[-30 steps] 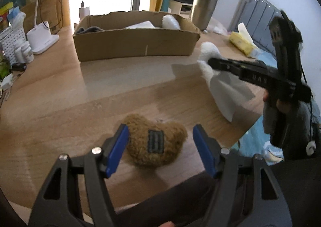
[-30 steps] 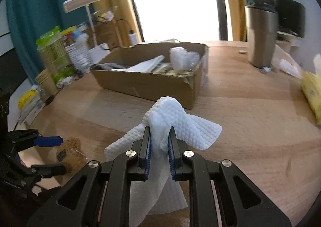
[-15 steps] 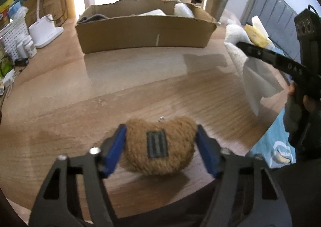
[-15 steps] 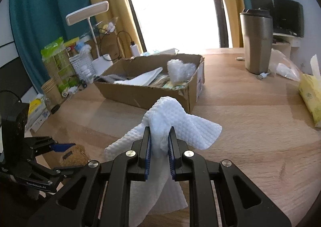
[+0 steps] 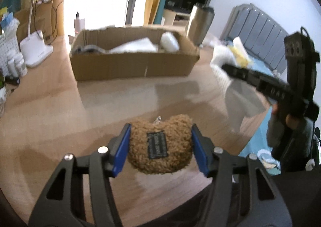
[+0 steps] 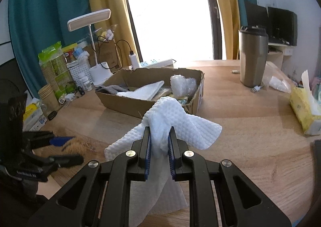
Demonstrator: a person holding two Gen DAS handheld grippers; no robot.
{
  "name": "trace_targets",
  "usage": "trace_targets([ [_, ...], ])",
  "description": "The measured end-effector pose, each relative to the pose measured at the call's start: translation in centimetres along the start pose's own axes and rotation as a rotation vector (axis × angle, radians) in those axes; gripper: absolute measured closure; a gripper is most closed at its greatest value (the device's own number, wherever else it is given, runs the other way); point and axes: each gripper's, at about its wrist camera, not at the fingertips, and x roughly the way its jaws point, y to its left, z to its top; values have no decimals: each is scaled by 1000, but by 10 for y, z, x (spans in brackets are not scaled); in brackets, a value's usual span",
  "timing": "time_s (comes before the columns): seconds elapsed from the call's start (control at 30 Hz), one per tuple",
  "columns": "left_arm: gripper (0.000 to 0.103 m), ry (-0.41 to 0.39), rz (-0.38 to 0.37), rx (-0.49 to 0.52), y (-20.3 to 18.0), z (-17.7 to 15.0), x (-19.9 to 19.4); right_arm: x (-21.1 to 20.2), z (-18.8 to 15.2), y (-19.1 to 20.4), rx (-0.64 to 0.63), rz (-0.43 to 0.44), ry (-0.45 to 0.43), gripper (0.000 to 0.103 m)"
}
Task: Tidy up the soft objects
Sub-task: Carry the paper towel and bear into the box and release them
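My left gripper (image 5: 159, 144) is shut on a brown fuzzy plush (image 5: 159, 146) with a dark label, lifted just off the wooden table (image 5: 60, 110). My right gripper (image 6: 159, 142) is shut on a white waffle-textured cloth (image 6: 176, 120) and holds it above the table; it also shows at the right of the left wrist view (image 5: 222, 72). An open cardboard box (image 5: 130, 64) holding white cloths, grey fabric and bubble wrap stands further back, also in the right wrist view (image 6: 140, 104). The left gripper and plush (image 6: 80, 145) show at the left of the right wrist view.
A steel tumbler (image 6: 252, 56) and a yellow tissue pack (image 6: 303, 110) stand to the right. A white desk lamp (image 6: 96, 46), paper cups (image 6: 48, 96), bottles and cables crowd the left edge. The table's front edge lies close below my left gripper.
My left gripper closed on the brown plush and lifted it slightly off the table. My right gripper rose a little with the white cloth, still shut on it.
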Motion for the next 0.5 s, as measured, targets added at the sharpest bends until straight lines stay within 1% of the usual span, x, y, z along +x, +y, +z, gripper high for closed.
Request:
trace_targets([
  [0.1, 45, -45, -11, 6, 3, 12, -8, 4, 5, 4, -1, -6, 1, 86],
  [0.33, 45, -140, -22, -24, 21, 39, -21, 20, 24, 13, -35, 10, 9, 86],
  [0.5, 45, -181, -16, -39, 35, 53, -23, 35, 39, 19, -66, 28, 13, 86],
])
